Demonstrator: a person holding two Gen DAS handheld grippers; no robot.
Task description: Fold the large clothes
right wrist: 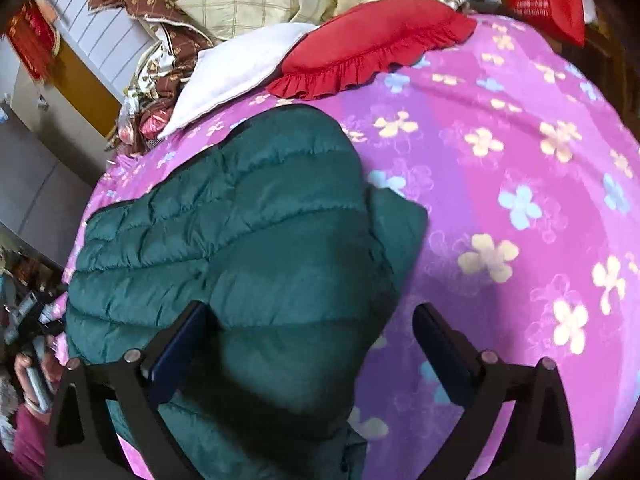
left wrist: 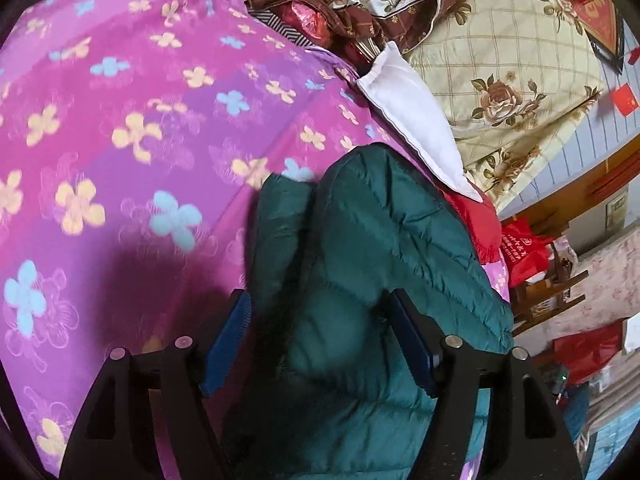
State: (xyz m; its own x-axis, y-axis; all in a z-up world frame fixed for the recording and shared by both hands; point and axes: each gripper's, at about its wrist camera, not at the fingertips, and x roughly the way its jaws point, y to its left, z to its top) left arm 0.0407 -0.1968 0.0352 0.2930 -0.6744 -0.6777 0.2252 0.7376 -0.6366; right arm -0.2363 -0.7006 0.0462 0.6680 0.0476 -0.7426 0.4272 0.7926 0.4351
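Lying bunched on the pink flower-printed bedsheet (right wrist: 520, 168), the dark green quilted puffer jacket (right wrist: 248, 232) sits near a red frilled cushion (right wrist: 372, 40). The left tool (left wrist: 320, 344) straddles a puffy fold, jaws wide, apparently not clamped; the right tool (right wrist: 316, 344) gapes open, empty. Slippery padding could spring back, undoing any fold.

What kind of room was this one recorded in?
Most likely a bedroom at home: the green jacket lies on a bed with a purple flowered sheet, and a red pillow and rumpled quilt sit at its far end.
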